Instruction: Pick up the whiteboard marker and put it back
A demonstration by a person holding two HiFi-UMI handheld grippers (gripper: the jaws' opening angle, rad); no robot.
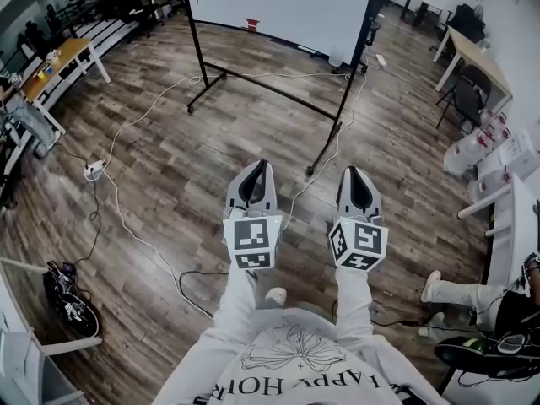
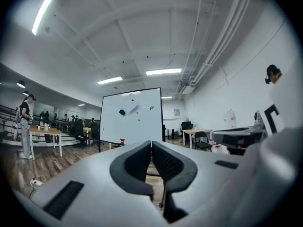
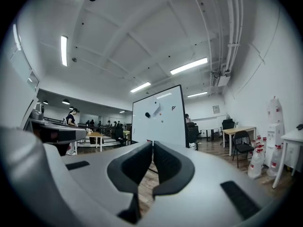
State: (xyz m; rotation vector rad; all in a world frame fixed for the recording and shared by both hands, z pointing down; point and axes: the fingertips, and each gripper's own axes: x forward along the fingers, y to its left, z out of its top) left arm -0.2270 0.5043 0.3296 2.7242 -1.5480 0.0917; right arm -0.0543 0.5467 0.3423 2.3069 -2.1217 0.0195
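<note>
A white whiteboard (image 1: 283,2) on a black wheeled stand stands across the wooden floor ahead of me. On its face I see a black eraser (image 2: 122,112) and a pale slanted stick (image 2: 134,109) that may be the marker; it is too small to tell. A red thing (image 1: 251,24) sits at the board's lower edge. My left gripper (image 1: 257,169) and right gripper (image 1: 357,174) are held level side by side, well short of the board. Both are shut with nothing between the jaws, as the left gripper (image 2: 151,143) and right gripper (image 3: 153,143) also show close up.
White cables and a power strip (image 1: 93,170) lie on the floor at the left, and a black cable runs near my feet. Tables (image 1: 59,62) stand at the left, a table with a chair (image 1: 467,91) at the right. A seated person's leg (image 1: 460,294) shows at the right.
</note>
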